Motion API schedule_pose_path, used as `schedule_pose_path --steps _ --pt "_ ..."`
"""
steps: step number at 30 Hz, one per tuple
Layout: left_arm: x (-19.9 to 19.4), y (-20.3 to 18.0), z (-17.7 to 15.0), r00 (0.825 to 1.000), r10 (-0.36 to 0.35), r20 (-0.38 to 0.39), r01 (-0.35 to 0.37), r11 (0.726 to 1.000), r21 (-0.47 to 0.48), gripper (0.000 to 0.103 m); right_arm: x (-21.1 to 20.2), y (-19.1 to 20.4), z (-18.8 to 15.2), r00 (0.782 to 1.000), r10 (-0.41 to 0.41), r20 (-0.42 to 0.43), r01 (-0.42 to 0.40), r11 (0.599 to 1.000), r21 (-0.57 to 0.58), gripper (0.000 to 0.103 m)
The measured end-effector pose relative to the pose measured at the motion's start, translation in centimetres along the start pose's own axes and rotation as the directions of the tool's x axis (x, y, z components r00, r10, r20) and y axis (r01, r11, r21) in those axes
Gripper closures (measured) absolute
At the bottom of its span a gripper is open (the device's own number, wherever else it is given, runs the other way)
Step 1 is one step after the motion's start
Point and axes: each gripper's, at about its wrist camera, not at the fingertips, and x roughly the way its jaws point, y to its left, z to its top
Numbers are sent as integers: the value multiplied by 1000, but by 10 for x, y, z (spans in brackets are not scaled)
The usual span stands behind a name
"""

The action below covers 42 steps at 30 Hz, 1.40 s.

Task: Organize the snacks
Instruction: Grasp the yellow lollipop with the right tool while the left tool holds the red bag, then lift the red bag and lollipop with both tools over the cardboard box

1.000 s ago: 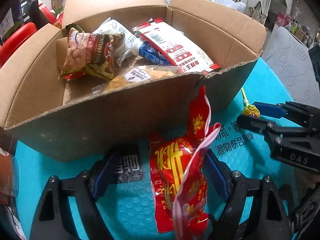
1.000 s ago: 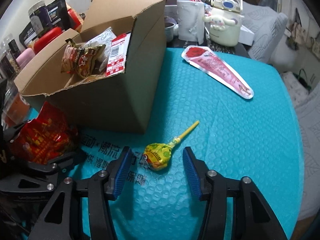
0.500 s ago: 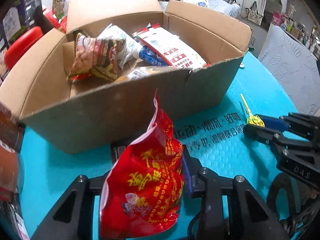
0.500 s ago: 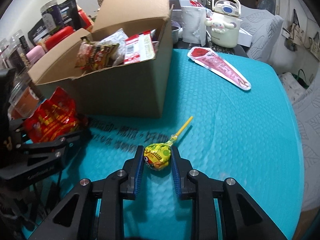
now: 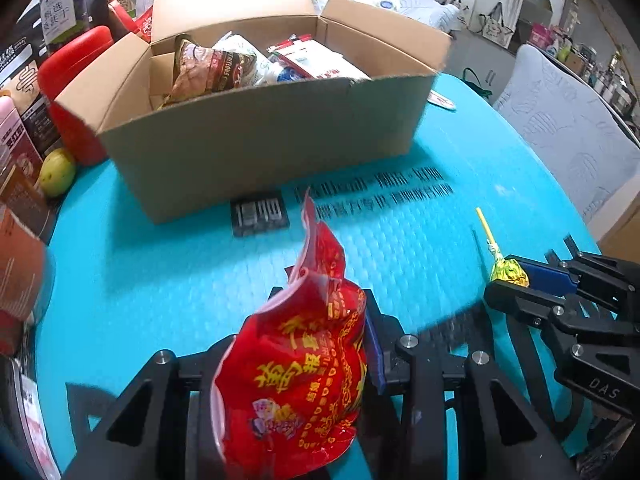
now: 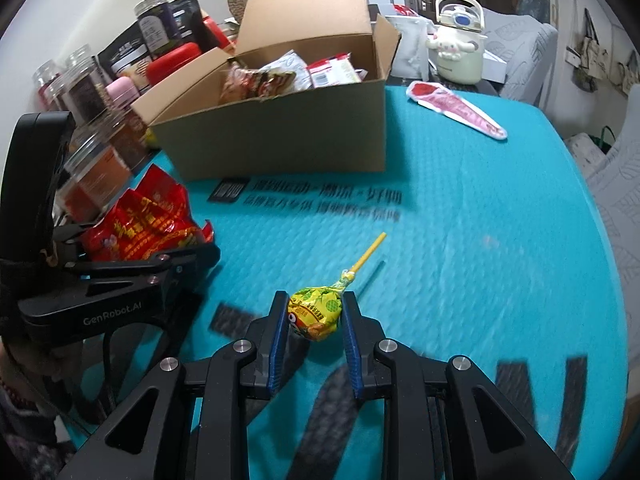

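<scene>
The left tool [image 5: 296, 344] is clamped on a red snack bag [image 5: 298, 380], which bulges up between its two fingers and hides most of the left one; the bag's crumpled top edge sticks up ahead of the tips. The bag seems to be clear of the counter [image 5: 160, 272], though the blur makes that hard to judge. The right tool [image 6: 314, 320] is closed on the wrapped head of a yellow lollipop [image 6: 316, 312], blue pads pressed against either side of it, with the yellow stick pointing forward and slightly right, away from the tool.

Ahead of both tools, and a little to the left of the right one, stands an open cardboard box [image 6: 280, 136] already holding several snack packets [image 5: 216, 72]. Nothing lies between either tool and the box but the teal bubble-wrap covering of the counter with its black printing. Far ahead and to the right of the right tool, beyond the box, a long pink-and-red packet [image 6: 456, 110] lies flat on the counter. Jars and bottles [image 6: 80, 92] crowd the counter's left edge beside the box.
</scene>
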Motion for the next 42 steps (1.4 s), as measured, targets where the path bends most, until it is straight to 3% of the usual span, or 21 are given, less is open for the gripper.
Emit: schedule_pose_path --steps 11,16,25,35,42 --pt "-13 -1 -28 1000 -14 -17 15 999 29 67 -17 26 -35 1000 2 -13 -2 1000 11 77" --pt "-10 -5 -32 1000 6 8 -6 999 52 65 -11 30 -44 998 -47 -43 48 999 12 77" --pt "-17 -2 -38 999 3 38 -4 1000 24 67 -16 29 -50 998 -63 -15 63 997 46 78" --pt "-28 1 -35 999 -52 7 52 999 13 68 -23 40 -50 999 37 1 -37 996 79 78" --pt "-47 7 -24 997 -65 50 65 998 1 68 -32 54 -35 997 67 40 -69 997 45 78"
